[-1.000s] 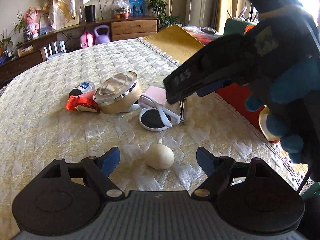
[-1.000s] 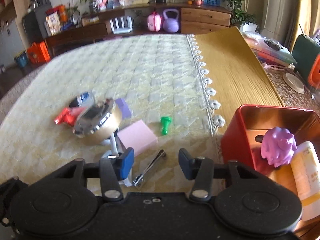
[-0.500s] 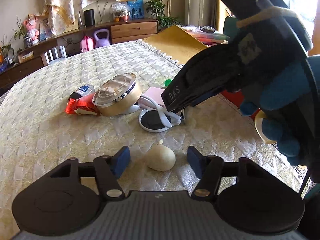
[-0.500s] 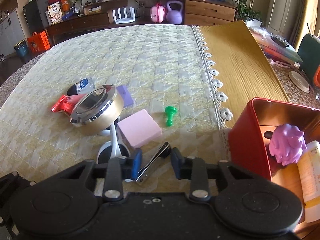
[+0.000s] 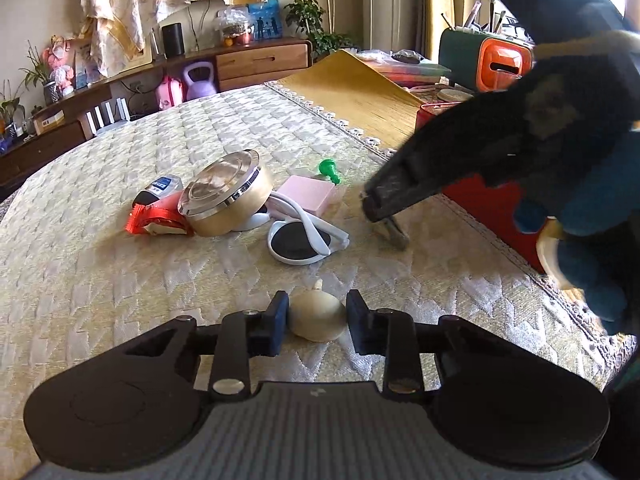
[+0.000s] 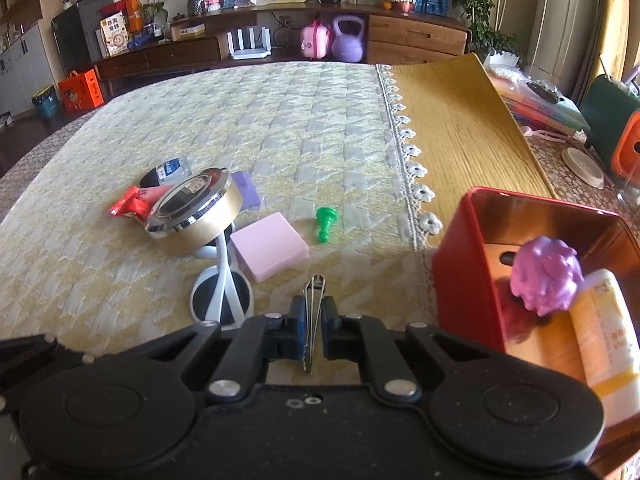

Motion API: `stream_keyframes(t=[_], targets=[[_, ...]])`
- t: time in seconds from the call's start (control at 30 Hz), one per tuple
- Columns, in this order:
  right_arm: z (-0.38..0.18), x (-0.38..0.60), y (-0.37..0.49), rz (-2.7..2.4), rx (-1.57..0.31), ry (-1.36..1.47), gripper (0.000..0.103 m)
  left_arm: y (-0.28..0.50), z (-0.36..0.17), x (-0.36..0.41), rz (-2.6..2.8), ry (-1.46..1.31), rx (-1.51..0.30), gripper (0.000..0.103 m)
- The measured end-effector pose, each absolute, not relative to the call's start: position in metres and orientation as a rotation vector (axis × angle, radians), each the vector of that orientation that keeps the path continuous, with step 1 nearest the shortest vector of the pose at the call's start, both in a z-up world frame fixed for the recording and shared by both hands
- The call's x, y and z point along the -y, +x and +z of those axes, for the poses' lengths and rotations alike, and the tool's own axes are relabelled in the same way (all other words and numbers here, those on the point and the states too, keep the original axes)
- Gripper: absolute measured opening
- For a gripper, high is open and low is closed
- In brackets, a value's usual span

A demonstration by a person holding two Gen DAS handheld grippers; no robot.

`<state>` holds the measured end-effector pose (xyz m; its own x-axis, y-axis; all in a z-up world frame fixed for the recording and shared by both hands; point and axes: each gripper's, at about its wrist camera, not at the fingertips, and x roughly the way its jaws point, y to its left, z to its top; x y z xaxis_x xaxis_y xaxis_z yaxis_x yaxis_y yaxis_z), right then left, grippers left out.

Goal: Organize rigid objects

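Observation:
A cream bulb-shaped object (image 5: 320, 316) lies on the quilted cloth between the pads of my left gripper (image 5: 316, 320). Its jaws are closing and both pads touch the bulb's sides. My right gripper (image 6: 314, 320) is also closing, and its blue pads pinch a metal nail clipper (image 6: 316, 292) that stands on edge, its tip pointing away. In the left wrist view the right gripper (image 5: 376, 208) slants down from the right in a blue-gloved hand (image 5: 580, 240), with the clipper (image 5: 394, 232) at its tip. The red tin box (image 6: 452, 280) stands open just right of it.
A purple toy (image 6: 546, 276) and a cream tube (image 6: 604, 344) lie in the red box. Left of the clipper are a pink box (image 6: 268, 246), a green peg (image 6: 325, 220), a gold round tin (image 6: 192, 220), a white ring stand (image 6: 222, 300) and a red packet (image 6: 130, 204).
Both pairs of jaws have narrowed: the left around the cream bulb, the right onto the nail clipper, which now stands on edge between the pads. Neither hand has shifted much.

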<state>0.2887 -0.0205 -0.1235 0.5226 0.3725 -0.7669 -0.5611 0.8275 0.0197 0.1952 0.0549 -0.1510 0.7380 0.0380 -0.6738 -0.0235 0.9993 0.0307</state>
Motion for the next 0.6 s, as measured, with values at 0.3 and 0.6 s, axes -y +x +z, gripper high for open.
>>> stream_keyframes(t=[0.3,0.6], targets=[[-0.094,0.056,0.262,0.616,-0.824,-0.192,0.0,0.187,-0.136,-0.056,0.041,-0.016,-0.756,0.031],[-0.076,0.08,0.249,0.648,-0.796,-0.17,0.01,0.176,-0.113,-0.053,0.072,-0.04,-0.73,0.031]])
